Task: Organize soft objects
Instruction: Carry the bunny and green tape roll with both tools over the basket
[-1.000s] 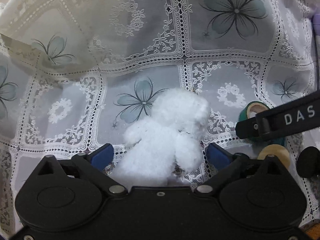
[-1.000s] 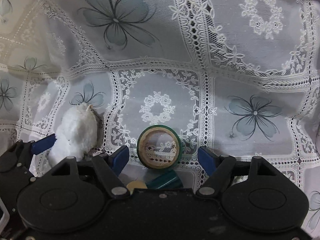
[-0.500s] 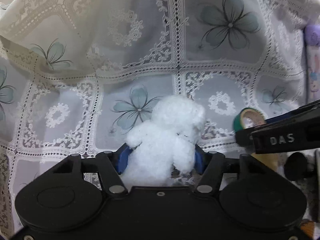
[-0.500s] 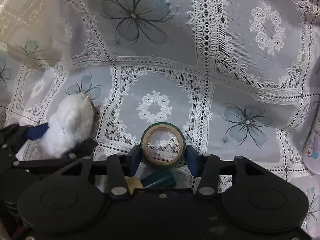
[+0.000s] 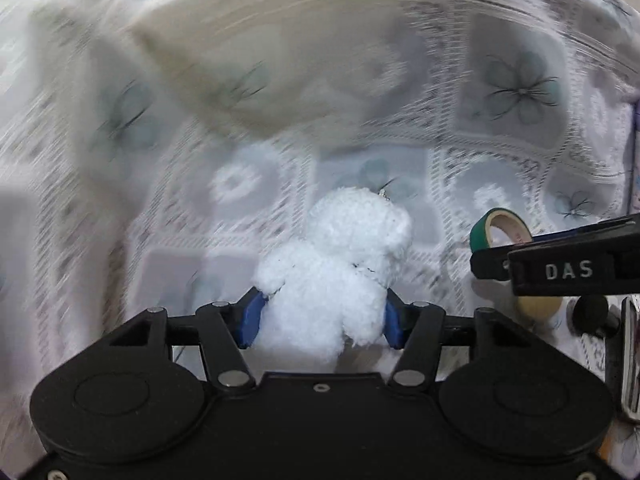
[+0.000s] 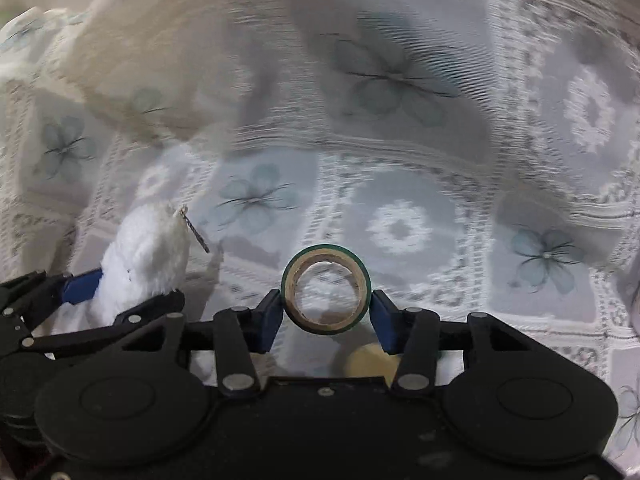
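1. The left gripper [image 5: 322,316] has just closed its fingers [image 5: 251,320] on the white plush toy [image 5: 340,276]; a second ago they stood wide on both sides of it. Now the blue pads press into its fluffy body.
2. The right gripper [image 6: 325,316] has also closed, and its fingers [image 6: 269,316] hold the green tape roll [image 6: 326,289] by its two sides.
3. Both things are now lifted from the lace tablecloth [image 6: 400,80] on the table; the cloth looks blurred, so both hands are in motion.
4. A beige roll [image 6: 370,362] remains on the cloth under the right gripper.
5. I judge that picking is done and carrying begins. The place for the things is not visible.
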Tool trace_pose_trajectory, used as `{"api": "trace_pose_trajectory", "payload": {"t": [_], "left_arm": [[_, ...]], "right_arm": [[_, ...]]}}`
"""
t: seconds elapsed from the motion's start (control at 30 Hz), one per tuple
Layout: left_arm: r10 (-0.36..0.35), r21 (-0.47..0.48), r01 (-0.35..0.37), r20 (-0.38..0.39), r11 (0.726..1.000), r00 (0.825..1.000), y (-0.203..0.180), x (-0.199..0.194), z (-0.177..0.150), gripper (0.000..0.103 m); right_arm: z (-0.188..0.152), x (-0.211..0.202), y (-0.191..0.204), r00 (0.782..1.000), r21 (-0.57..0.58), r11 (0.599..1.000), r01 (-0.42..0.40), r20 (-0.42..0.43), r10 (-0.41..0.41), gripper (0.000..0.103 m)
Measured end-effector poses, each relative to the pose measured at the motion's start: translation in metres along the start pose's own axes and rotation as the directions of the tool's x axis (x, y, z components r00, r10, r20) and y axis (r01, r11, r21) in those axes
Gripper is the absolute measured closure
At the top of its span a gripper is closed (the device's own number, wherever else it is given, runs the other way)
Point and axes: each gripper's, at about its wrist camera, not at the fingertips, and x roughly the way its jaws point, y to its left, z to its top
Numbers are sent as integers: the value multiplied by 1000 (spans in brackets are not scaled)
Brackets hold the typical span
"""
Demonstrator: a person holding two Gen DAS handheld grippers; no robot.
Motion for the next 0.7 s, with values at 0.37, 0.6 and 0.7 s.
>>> {"api": "trace_pose_trajectory", "payload": {"t": [0.37, 0.6, 0.7], "left_arm": [[60, -112, -66, -56, 991, 997, 34, -50, -59, 48], [52, -173, -63, -67, 983, 996, 36, -89, -93, 48], [28, -174, -38, -63, 984, 998, 26, -108, -103, 48]], "right_arm": [[-48, -33, 72, 991, -116, 985, -127, -52, 122, 56], [-101, -66, 84, 982, -153, 972, -180, -89, 168, 56], [-128, -89, 76, 978, -134, 971, -197, -99, 185, 56]]}}
